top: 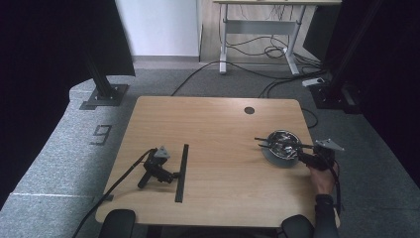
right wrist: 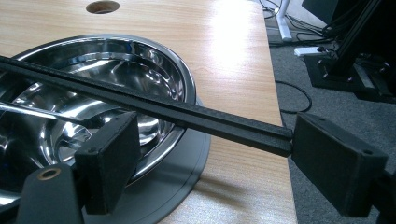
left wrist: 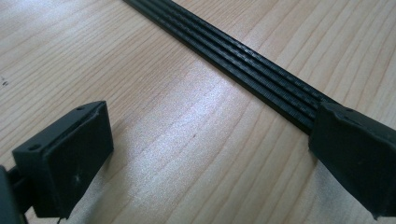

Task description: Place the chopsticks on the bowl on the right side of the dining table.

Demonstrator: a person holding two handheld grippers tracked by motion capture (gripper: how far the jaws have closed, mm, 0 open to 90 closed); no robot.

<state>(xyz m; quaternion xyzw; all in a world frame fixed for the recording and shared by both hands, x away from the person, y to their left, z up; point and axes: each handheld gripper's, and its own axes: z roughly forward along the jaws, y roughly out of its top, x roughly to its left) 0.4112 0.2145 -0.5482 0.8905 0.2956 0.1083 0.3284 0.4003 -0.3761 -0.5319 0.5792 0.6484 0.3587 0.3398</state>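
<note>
Worktop: pale wood with a round cable hole near its far edge; it stands on grey carpet.
Left claw: lying on the worktop at the left with no hand on it, its cable trailing off the near-left edge; its jaws stand wide apart with bare wood between them; they grip nothing.
Ribbed black strip: flat on the worktop just right of the left claw, running from near to far; in the left gripper view it passes under or against the tip of one jaw; whether it touches I cannot tell.
Right claw: held in the person's right hand at the worktop's right edge; jaws apart, closed on nothing.
Steel bowl: shiny, sitting on a grey round plate at the right side of the worktop.
Black bar: lies across the bowl's rim; its near end reaches up to the face of one jaw of the right claw, while the other jaw stands clear of it.
Thin metal rod: lies inside the bowl under the bar.
</note>
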